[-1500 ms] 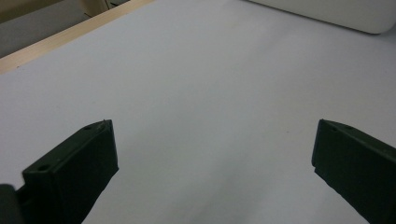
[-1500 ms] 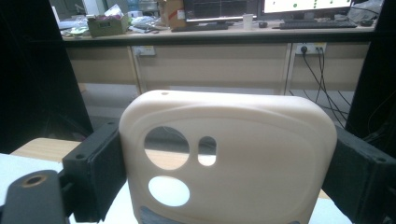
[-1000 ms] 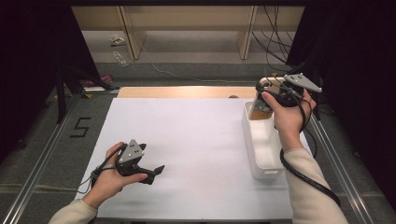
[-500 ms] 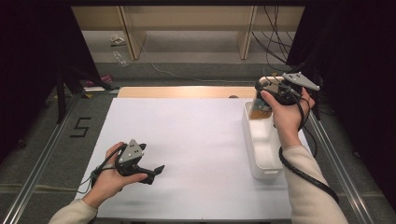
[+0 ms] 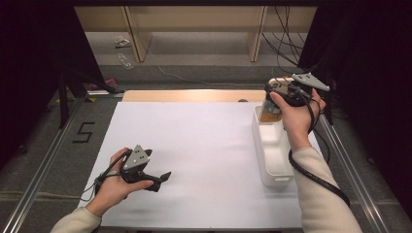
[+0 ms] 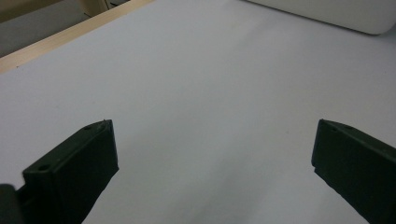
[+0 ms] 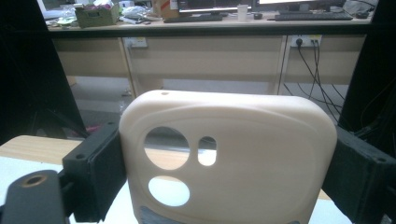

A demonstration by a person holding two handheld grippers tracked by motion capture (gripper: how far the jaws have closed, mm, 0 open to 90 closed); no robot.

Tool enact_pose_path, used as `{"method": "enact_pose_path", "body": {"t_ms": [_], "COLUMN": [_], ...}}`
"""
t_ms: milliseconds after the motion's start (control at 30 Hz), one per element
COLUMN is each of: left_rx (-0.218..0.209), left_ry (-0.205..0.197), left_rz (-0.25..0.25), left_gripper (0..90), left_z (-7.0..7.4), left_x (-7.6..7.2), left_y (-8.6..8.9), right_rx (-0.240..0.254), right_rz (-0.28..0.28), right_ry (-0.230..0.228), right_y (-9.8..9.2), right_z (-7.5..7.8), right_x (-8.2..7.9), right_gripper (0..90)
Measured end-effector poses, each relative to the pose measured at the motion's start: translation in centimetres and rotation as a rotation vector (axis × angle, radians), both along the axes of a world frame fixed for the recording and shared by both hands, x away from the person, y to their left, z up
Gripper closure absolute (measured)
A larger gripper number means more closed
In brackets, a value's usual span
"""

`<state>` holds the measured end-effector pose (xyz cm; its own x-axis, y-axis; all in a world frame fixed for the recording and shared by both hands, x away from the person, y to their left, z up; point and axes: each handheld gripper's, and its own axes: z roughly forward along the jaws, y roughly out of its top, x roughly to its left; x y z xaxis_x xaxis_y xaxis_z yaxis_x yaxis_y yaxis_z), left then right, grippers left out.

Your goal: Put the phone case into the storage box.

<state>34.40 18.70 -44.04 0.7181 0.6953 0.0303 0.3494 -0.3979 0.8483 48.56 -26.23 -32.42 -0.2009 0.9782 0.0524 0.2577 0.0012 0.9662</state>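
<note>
- squarely between the black jaws of the right gripper [image 7: 219, 186] sits a cream phone case [image 7: 229, 163]: smooth, matte, soft-looking, a rounded rectangle with three cut-outs near one corner, two round and one small oval.
- both jaw pads press on its side edges, so the case is gripped across its width and held upright.
- in the high view the right gripper [image 5: 282, 97] holds the phone case [image 5: 270, 112] above the far end of a white plastic bin [image 5: 272, 165], a long, narrow tray with rounded corners.
- the bin stands at the right edge of a flat white sheet [image 5: 204, 145] that covers the table; a strip of pale wood [image 5: 184, 95] shows along its far side.
- the left gripper [image 5: 163, 177] rests low over the near left of the sheet, its blocky black jaws spread wide with only bare sheet between them.
</note>
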Motion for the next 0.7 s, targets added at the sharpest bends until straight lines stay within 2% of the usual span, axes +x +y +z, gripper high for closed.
{"method": "enact_pose_path", "body": {"t_ms": [700], "left_rx": [-0.001], "left_ry": [0.001], "left_rz": [0.000], "left_gripper": [0.0], "left_z": [0.0], "left_x": [0.0], "left_y": [0.0], "right_rx": [-0.016], "right_rz": [-0.012], "right_ry": [0.021], "right_y": [0.0], "right_z": [-0.4], "right_x": [1.6], "right_gripper": [12.0]}}
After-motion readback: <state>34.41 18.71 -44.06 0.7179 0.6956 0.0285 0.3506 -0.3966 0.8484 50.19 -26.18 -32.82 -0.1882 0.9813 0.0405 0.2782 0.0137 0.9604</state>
